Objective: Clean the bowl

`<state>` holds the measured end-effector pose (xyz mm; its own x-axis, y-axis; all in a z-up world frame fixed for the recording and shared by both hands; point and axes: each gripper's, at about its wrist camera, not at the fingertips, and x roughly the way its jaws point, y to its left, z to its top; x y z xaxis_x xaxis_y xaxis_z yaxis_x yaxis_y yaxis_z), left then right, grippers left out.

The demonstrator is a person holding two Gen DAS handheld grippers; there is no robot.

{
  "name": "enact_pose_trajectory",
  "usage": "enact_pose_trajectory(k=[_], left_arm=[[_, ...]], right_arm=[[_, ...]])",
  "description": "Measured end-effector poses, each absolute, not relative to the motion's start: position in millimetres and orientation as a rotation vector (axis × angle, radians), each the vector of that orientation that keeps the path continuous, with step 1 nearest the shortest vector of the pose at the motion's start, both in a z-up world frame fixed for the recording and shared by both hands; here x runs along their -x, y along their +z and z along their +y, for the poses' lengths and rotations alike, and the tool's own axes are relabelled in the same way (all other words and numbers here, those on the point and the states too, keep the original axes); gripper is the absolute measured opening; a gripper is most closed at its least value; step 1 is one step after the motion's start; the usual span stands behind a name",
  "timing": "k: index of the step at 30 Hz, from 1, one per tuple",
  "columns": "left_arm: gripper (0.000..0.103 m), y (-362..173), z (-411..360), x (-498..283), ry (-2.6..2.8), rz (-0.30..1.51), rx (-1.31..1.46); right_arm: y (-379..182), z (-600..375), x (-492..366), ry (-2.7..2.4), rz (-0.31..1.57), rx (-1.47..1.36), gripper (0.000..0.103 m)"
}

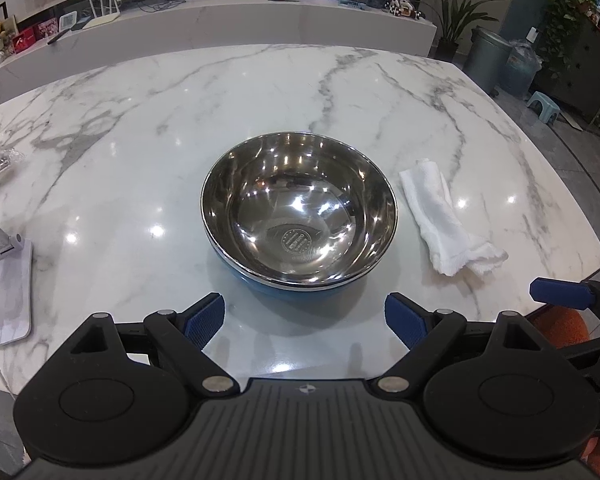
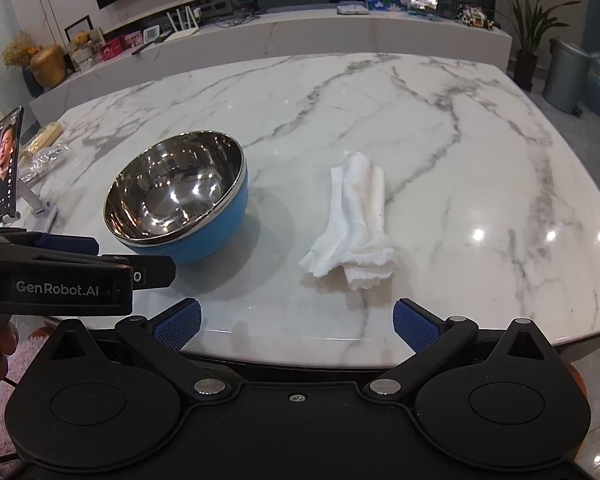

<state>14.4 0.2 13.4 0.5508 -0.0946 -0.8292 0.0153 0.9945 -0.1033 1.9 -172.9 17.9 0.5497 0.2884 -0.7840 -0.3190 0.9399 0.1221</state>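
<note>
A steel bowl [image 1: 300, 208] with a blue outside stands upright and empty on the white marble table [image 1: 220, 92]. In the right wrist view the bowl [image 2: 180, 204] sits left of centre. A crumpled white cloth [image 1: 446, 220] lies on the table to the right of the bowl, apart from it; the cloth [image 2: 354, 226] lies straight ahead of my right gripper. My left gripper [image 1: 304, 322] hovers open near the front edge, just short of the bowl, nothing between its blue pads. My right gripper [image 2: 296, 326] is open too, at the table's front edge, short of the cloth.
A phone on a white stand [image 2: 6, 168] stands at the table's left edge, with plastic-wrapped items [image 2: 46, 148] behind it. The left gripper's body [image 2: 60, 276] reaches in at the left of the right wrist view. A marble counter [image 1: 240, 28] runs behind the table; bins [image 1: 490, 58] stand far right.
</note>
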Motion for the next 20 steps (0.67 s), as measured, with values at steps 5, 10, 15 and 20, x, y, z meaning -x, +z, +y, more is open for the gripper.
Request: enact_pose_trajectory(k=[5, 10, 15, 20], left_arm=[[0.087, 12.1, 0.5, -14.4, -0.072, 0.99, 0.092], [0.087, 11.4, 0.9, -14.3, -0.075, 0.988, 0.092], [0.087, 10.5, 1.2, -14.1, -0.069, 0.988, 0.097], [0.087, 11.0, 2.9, -13.0, -0.05, 0.98, 0.104]], right_arm=[[17.4, -172.0, -1.0, 0.362, 0.921, 0.039, 0.102], [17.3, -171.8, -0.9, 0.361, 0.922, 0.038, 0.102], [16.8, -172.1, -2.4, 0.365, 0.925, 0.04, 0.102], [15.7, -171.0, -1.8, 0.367, 0.927, 0.043, 0.102]])
